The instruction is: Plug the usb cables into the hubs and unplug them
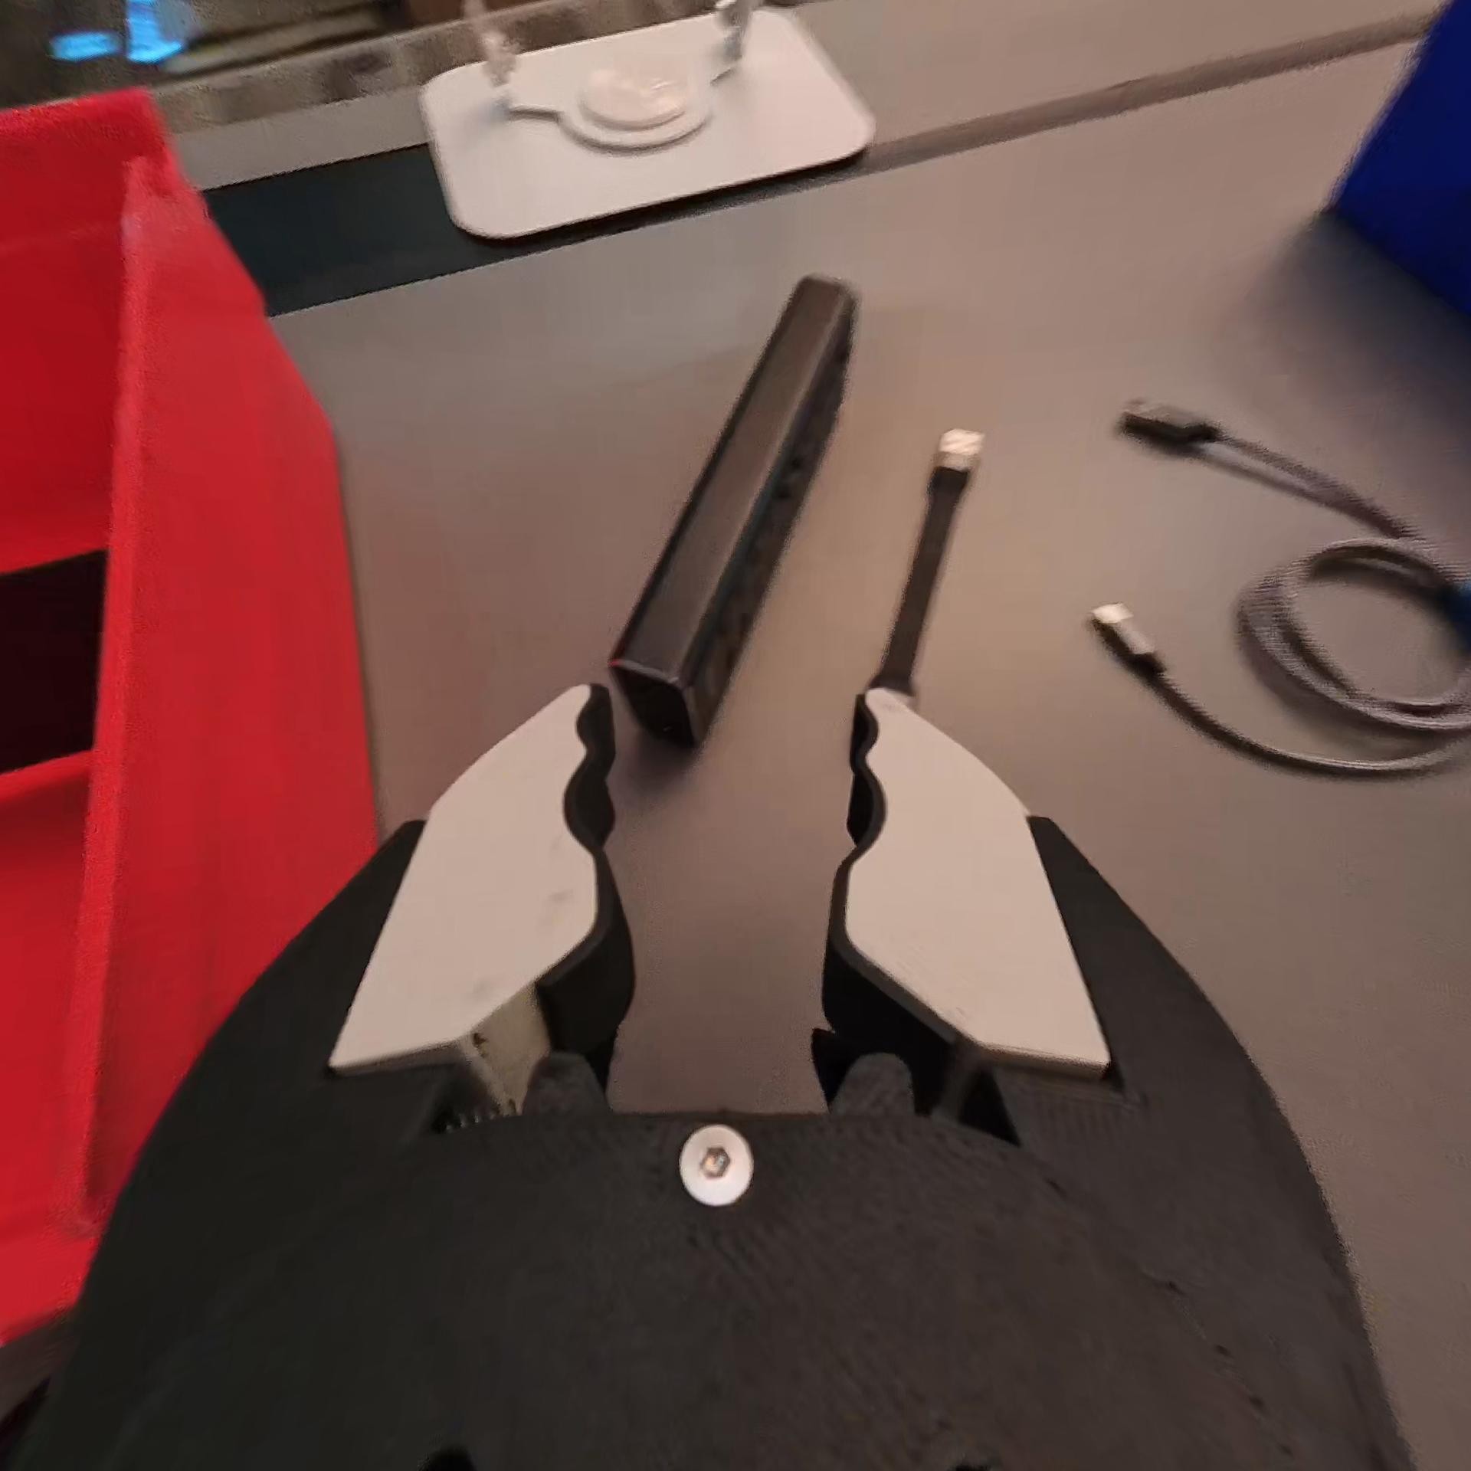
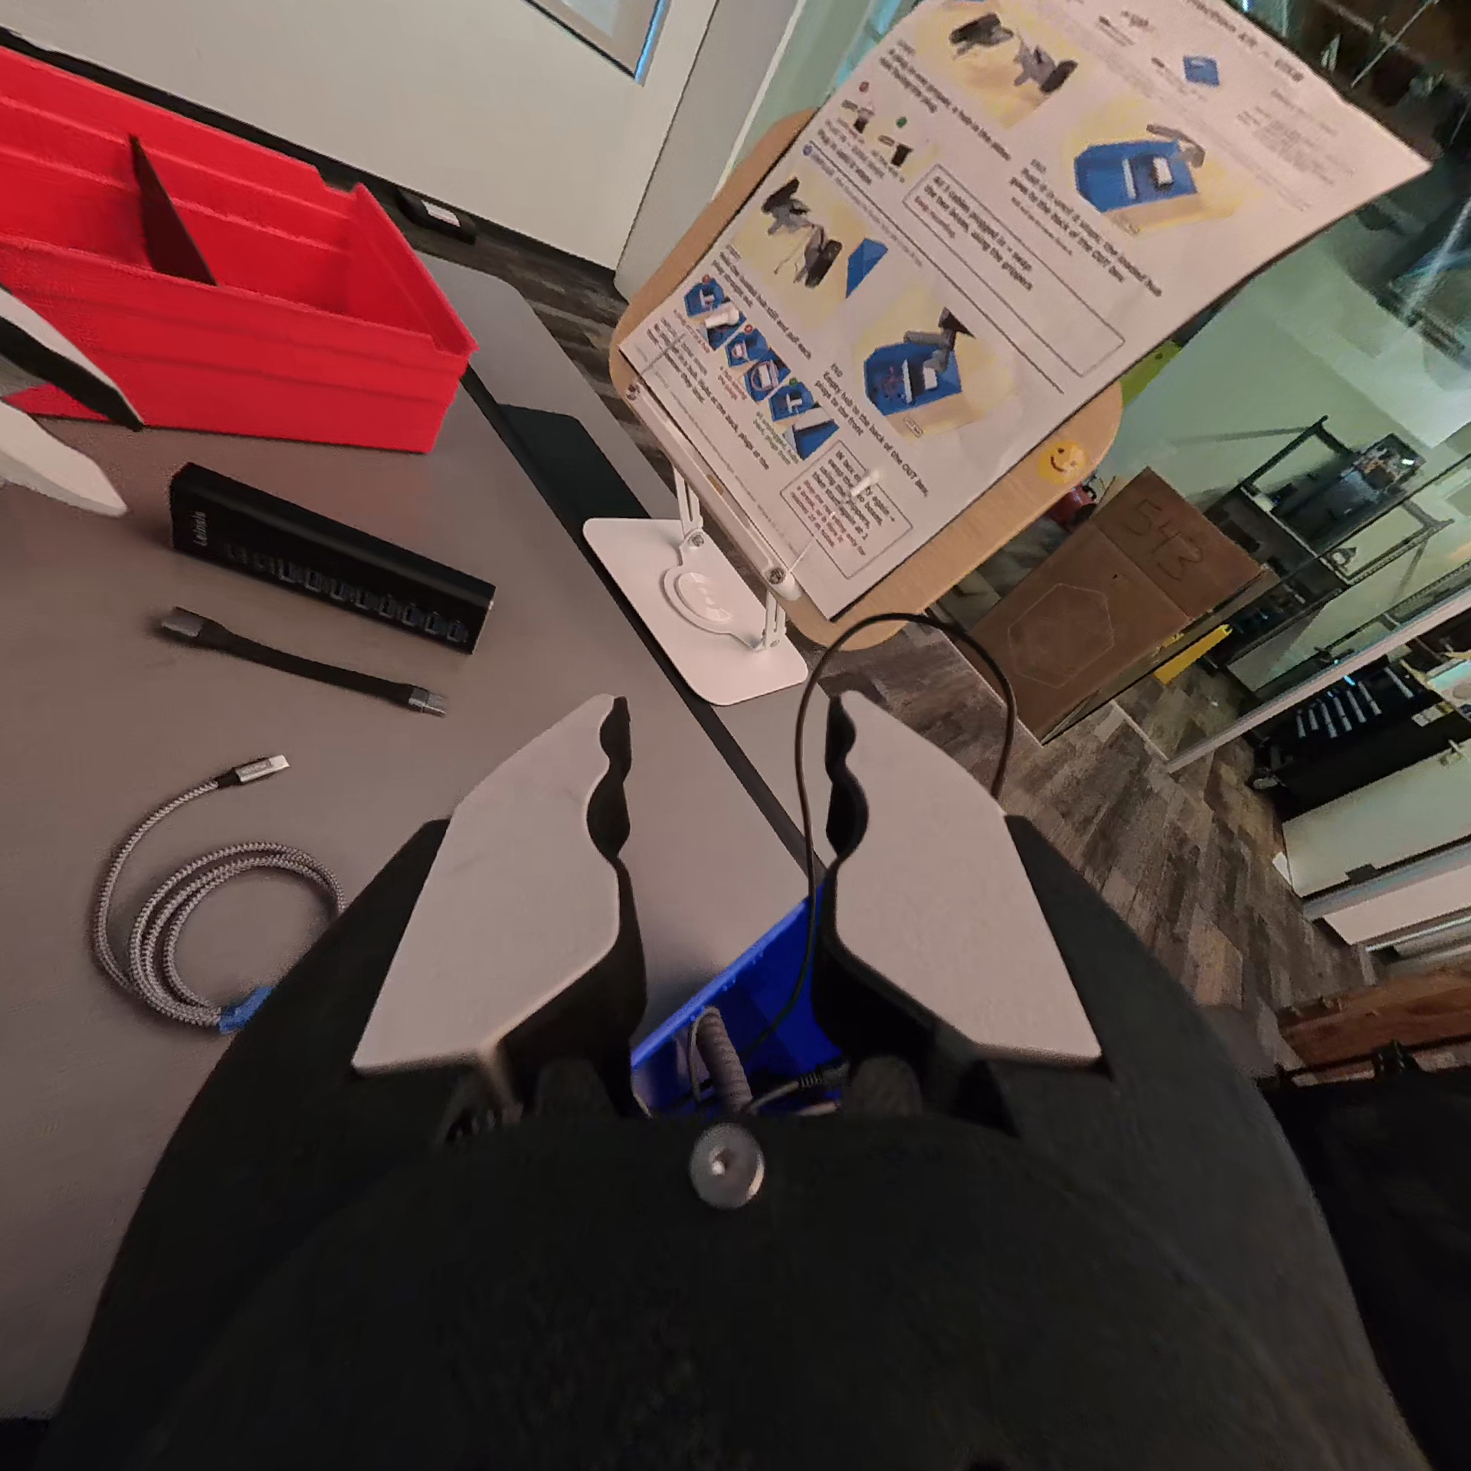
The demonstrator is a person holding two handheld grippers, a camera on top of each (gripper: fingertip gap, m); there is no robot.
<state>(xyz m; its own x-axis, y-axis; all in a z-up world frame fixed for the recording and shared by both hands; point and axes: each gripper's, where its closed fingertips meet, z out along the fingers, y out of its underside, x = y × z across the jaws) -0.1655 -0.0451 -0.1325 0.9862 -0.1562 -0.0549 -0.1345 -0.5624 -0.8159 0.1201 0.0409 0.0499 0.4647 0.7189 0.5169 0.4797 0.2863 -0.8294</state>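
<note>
A long black USB hub lies on the grey table, its near end just ahead of my open left gripper. A short flat black cable lies right of it, its near end by my right fingertip. A grey braided cable lies coiled farther right. In the right wrist view the hub, the short cable and the braided cable lie to the left. My right gripper is open and empty above a blue bin, with a thin black wire looping up between its fingers.
A red divided bin stands left of the hub, also in the right wrist view. A white stand base holds an instruction sheet at the table's far edge. The blue bin's corner shows at the right.
</note>
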